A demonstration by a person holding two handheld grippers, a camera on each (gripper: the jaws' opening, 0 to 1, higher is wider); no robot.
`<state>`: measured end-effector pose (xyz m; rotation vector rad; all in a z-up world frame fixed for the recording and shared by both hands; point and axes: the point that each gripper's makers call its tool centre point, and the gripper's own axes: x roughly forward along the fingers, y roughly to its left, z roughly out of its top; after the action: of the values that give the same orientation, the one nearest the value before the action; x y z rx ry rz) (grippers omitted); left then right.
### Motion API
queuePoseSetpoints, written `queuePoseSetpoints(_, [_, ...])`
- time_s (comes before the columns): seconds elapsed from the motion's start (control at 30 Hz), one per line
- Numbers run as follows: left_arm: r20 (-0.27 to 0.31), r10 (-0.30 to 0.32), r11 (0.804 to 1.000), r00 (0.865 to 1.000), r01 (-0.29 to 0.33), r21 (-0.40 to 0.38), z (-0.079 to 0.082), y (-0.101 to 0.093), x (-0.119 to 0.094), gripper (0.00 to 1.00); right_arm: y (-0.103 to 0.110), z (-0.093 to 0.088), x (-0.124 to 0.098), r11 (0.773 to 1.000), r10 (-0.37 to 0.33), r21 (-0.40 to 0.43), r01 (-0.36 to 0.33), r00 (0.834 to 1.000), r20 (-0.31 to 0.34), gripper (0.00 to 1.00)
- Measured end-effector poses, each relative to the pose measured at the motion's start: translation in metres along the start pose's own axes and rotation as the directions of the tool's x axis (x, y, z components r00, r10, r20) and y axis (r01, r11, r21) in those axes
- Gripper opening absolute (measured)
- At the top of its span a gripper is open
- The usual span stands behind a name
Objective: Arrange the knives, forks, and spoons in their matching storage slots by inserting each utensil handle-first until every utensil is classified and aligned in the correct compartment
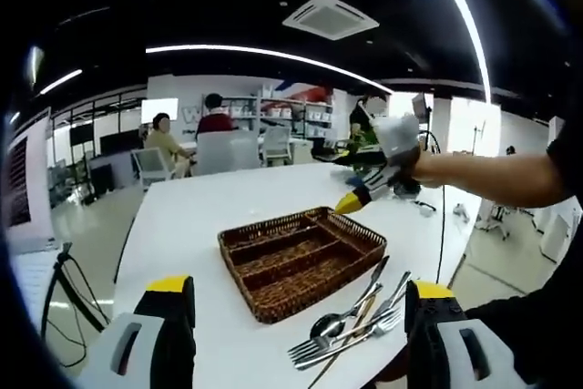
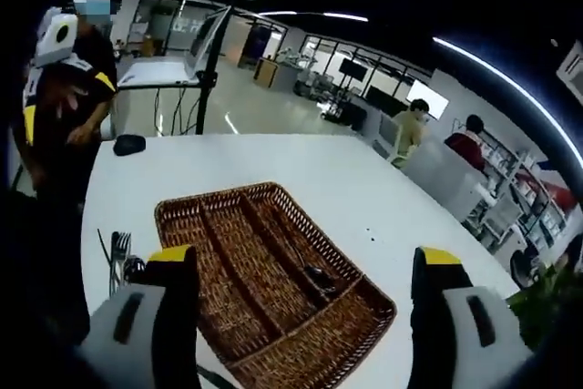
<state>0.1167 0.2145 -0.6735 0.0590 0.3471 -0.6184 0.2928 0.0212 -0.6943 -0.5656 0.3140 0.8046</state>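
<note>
A brown wicker cutlery tray [image 1: 273, 305] with long slots lies on the white table [image 1: 200, 216]. Just right of it lies a loose pile of forks, spoons and knives [image 1: 351, 323]. My left gripper [image 1: 299, 287] hovers open in front of the tray with nothing between its jaws. My right gripper [image 1: 357, 199], held at the end of a person's arm, hangs above the tray's far right corner. From the right gripper view, the right gripper [image 2: 305, 255] stands wide open over the tray [image 2: 175, 209]. The cutlery pile [image 2: 118, 252] lies past its left side. The left gripper [image 2: 64, 97] is at upper left.
A small black object [image 2: 129, 144] lies near the table edge. The person holding the grippers stands at that edge. Chairs [image 1: 223, 150] and seated people are beyond the table's far end. A monitor stand [image 2: 209, 61] rises behind the table. Bare tabletop [image 2: 310, 170] surrounds the tray.
</note>
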Motion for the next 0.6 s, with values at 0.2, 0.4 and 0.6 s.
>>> queuePoseSetpoints(0.2, [0.000,-0.005,1.000,1.000,0.005,0.002,-0.002,-0.001,-0.002,1.00,0.015,-0.015,-0.033,0.995,-0.034,0.091,0.030,0.999,0.039,0.99])
queuePoseSetpoints(0.4, [-0.001,0.001,1.000,1.000,-0.001,0.001,-0.004,0.000,0.001,1.00,0.018,-0.025,-0.064,0.990,-0.095,0.112,0.089,0.994,0.046,0.99])
queuePoseSetpoints(0.6, [0.019,-0.007,1.000,1.000,0.007,0.016,0.002,-0.006,0.003,1.00,0.016,-0.027,-0.103,0.976,-0.138,0.178,0.123,0.988,0.074,0.99])
